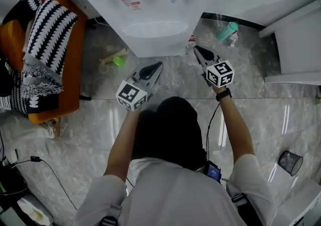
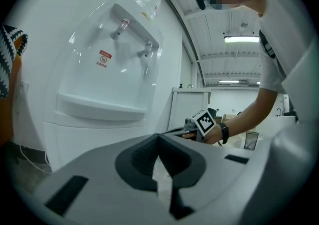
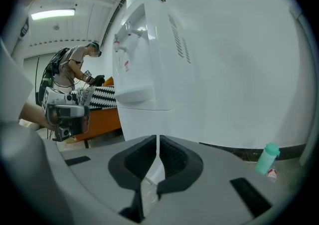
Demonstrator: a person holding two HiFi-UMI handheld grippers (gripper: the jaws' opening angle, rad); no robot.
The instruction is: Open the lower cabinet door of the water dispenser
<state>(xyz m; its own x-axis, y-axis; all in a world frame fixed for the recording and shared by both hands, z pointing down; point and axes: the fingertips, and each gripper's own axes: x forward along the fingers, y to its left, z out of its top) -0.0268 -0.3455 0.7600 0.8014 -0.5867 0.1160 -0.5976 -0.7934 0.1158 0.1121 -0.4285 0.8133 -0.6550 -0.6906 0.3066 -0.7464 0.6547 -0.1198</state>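
Observation:
The white water dispenser (image 1: pixel 150 14) stands against the wall ahead of me, with two taps and a drip tray. Its lower front panel (image 2: pixel 89 136) below the tray looks closed. My left gripper (image 1: pixel 156 65) hovers just in front of the dispenser's base, jaws shut and empty (image 2: pixel 158 136). My right gripper (image 1: pixel 196 48) is held by the dispenser's right front corner, tips together with nothing between them (image 3: pixel 157 139). From there I see the dispenser's side wall (image 3: pixel 209 69). Neither gripper touches the dispenser.
An orange chair with a black-and-white striped blanket (image 1: pixel 50 44) stands at the left. A teal bottle (image 1: pixel 228 30) sits on the floor right of the dispenser, a green object (image 1: pixel 118 61) left of it. A white cabinet (image 1: pixel 296 44) is right; a black mesh bin (image 1: pixel 291 162) lower right.

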